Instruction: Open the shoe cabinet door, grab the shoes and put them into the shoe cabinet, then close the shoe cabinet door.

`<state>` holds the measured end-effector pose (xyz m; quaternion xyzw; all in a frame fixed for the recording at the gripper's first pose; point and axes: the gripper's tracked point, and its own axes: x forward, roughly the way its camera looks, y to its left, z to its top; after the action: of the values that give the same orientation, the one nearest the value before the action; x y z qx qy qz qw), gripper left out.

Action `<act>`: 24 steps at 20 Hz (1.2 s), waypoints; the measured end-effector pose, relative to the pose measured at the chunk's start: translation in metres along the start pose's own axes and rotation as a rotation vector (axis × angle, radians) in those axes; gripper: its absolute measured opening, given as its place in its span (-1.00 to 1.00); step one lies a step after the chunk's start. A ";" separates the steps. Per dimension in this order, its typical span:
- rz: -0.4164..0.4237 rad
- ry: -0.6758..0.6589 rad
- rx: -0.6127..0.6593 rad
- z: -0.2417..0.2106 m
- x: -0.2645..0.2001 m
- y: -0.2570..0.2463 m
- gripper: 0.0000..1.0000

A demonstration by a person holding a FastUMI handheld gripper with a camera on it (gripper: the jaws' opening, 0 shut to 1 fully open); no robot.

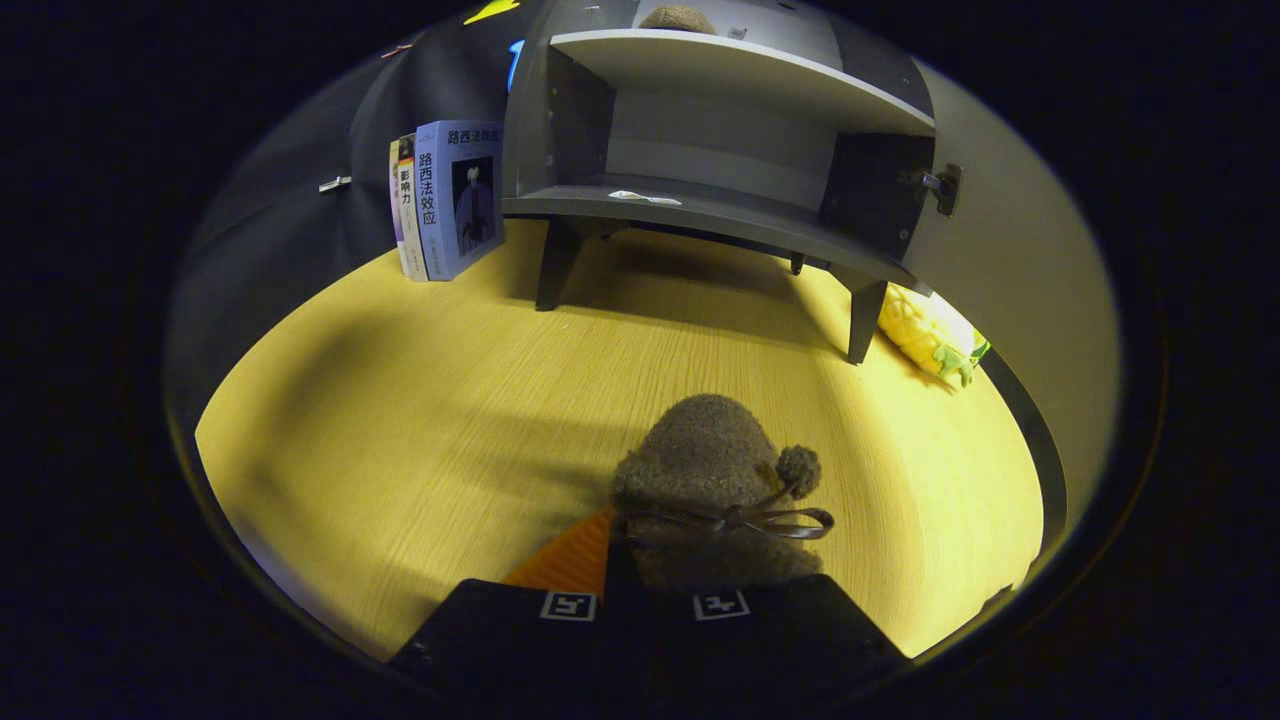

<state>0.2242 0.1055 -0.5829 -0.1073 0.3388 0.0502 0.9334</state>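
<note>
A brown fuzzy shoe (712,450) with a dark bow and a pom-pom sits between my fingers, its toe pointing toward the cabinet. My gripper (695,540) is shut on its heel end; one finger pad (572,562) shows to its left and the other is hidden behind the shoe. Beyond it the grey shoe cabinet (700,215) stands on legs on the wooden table, its door (1010,270) swung open to the right. The lower compartment holds only a small white scrap. A second brown shoe (678,17) rests on the upper shelf (740,68).
Several books (450,200) stand upright left of the cabinet against the black cloth. A yellow pineapple toy (925,335) lies by the cabinet's right leg, under the open door. Bare wooden tabletop (430,420) stretches between the shoe and the cabinet.
</note>
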 end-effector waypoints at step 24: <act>-0.018 -0.177 0.088 0.206 -0.137 -0.034 -0.90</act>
<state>0.2532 0.1175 -0.3347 -0.0646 0.2560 0.0362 0.9638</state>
